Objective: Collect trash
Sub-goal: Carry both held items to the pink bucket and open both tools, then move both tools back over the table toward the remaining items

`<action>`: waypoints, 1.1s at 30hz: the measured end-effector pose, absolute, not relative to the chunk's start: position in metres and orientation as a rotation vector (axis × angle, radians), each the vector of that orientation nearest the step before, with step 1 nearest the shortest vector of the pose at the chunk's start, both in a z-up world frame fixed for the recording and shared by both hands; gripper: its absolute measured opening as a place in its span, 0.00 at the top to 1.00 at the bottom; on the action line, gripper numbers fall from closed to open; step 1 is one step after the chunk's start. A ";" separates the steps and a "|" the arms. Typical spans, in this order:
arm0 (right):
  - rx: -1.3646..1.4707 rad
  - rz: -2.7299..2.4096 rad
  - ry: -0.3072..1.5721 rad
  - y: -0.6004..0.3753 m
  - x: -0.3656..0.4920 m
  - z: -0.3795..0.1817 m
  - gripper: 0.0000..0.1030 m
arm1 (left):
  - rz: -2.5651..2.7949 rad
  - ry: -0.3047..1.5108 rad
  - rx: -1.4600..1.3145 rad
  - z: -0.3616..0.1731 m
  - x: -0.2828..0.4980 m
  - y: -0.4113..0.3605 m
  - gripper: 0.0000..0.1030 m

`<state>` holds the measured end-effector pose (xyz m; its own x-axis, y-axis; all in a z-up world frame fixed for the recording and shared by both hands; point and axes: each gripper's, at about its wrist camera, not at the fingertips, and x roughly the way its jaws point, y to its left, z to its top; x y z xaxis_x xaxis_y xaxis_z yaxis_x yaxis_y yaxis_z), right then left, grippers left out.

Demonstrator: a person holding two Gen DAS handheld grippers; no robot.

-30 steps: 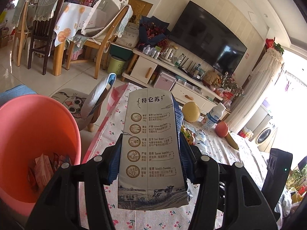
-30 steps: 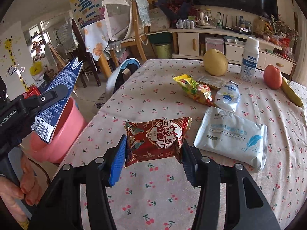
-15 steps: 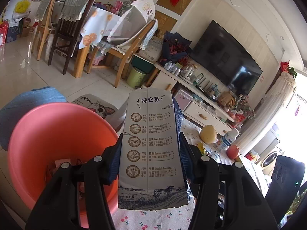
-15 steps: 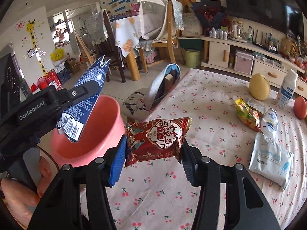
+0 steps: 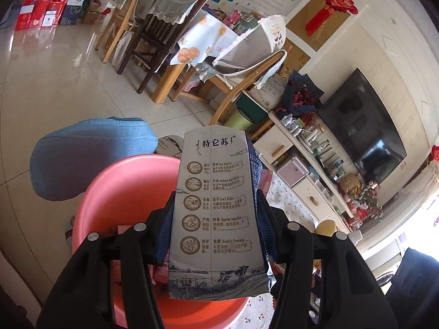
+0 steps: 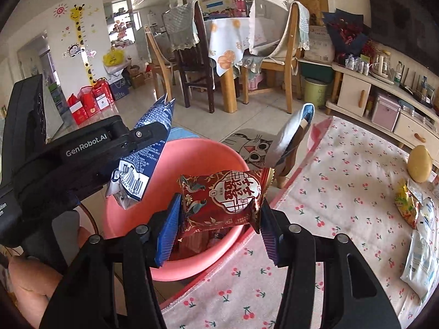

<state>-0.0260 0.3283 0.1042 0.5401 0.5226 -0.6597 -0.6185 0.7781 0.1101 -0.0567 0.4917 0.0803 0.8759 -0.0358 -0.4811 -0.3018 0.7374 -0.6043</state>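
While hanging over the pink basin, gripped the milk carton in the left gripper, with both pads pressed flat against its narrow sides. Held it upright in the left wrist view, grey printed panel toward the camera, lower edge above the basin's near rim. Saw it tilted from the right wrist, crimped top pointing up and away, barcode end lowest, over the left part of the basin's mouth and clear of the rim. Clutched that gripper's handle in a bare hand at the lower left.

Was easing the right gripper jaws apart, with the red snack packet between them and the blue pads touching both of its crimped ends. Carried it crosswise, printed face toward the camera, above the near right part of the basin and off the table.

Made out several wrappers at the bottom of the basin, too shadowed to name. Found the basin just beside the corner of the table with the cherry-print cloth. Noted behind it a blue cushioned stool and a cat-face mat on the tiled floor. Noted farther along the cloth a yellow pear, a yellow-green snack bag and a white soft pack, all well apart from both grippers.
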 end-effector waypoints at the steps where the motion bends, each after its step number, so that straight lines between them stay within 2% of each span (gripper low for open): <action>1: -0.151 0.692 0.743 0.334 -0.026 0.101 0.45 | 0.161 0.500 -0.738 0.078 -0.056 0.494 0.46; 4: -0.187 0.684 0.751 0.344 -0.030 0.092 0.38 | 0.197 0.537 -0.749 0.071 -0.052 0.501 0.45; 6: -0.189 0.679 0.748 0.343 -0.033 0.088 0.33 | 0.218 0.551 -0.761 0.067 -0.052 0.503 0.37; 7: -0.183 0.673 0.746 0.341 -0.034 0.087 0.27 | 0.237 0.556 -0.758 0.066 -0.052 0.505 0.28; 8: -0.174 0.666 0.741 0.337 -0.035 0.086 0.22 | 0.258 0.558 -0.752 0.065 -0.052 0.506 0.24; 11: -0.140 0.641 0.733 0.321 -0.036 0.086 0.22 | 0.278 0.547 -0.750 0.066 -0.054 0.510 0.22; 14: -0.099 0.601 0.728 0.303 -0.036 0.087 0.13 | 0.288 0.540 -0.740 0.066 -0.053 0.507 0.20; 28: -0.006 0.511 0.747 0.230 -0.043 0.090 0.13 | 0.159 0.460 -0.642 0.077 -0.041 0.457 0.06; 33: -0.010 0.497 0.734 0.208 -0.050 0.093 0.13 | 0.117 0.443 -0.627 0.078 -0.039 0.441 0.06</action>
